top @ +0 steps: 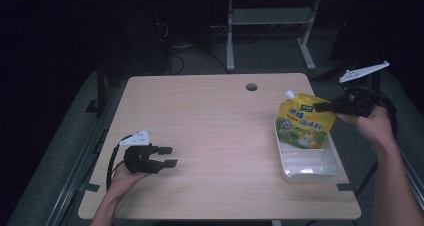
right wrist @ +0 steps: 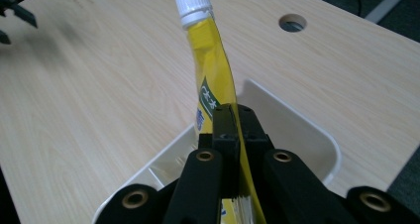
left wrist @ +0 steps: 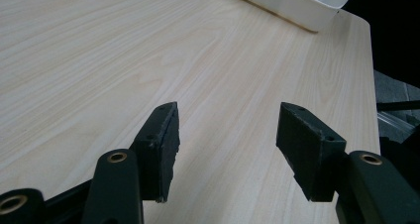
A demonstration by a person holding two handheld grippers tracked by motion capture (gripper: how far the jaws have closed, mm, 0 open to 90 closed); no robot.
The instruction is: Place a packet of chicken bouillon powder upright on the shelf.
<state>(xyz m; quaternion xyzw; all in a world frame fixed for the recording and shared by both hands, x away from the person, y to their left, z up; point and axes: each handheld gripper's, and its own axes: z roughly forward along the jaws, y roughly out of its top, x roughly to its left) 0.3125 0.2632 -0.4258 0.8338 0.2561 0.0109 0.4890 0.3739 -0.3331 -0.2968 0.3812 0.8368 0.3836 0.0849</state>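
One yellow pouch (top: 303, 122) is in play, and it stands upright at the right of the high view with its bottom inside the white tray (top: 310, 168), leaning toward that tray's far end. The right gripper (top: 320, 106) is clamped on the pouch's upper edge; in the right gripper view its black jaws are pressed together with the thin yellow film (right wrist: 214, 80) pinched between them, just under the white screw cap (right wrist: 193, 5). As I judge it, the placing is nearly done: the pouch is already in the tray, and what is left is to settle it, let go and draw the hand away.

At the lower left of the high view the left gripper (top: 168, 156) rests low over the surface (top: 210, 136), jaws apart and holding nothing, well away from the tray.

The pouch is soft, glossy plastic film, flat and creased, printed in green and white, so it will likely slump once released. The tray is shallow, smooth, rigid plastic with rounded corners. The surface is pale wood-grain laminate with a round cable hole (top: 251, 87) near its far edge.
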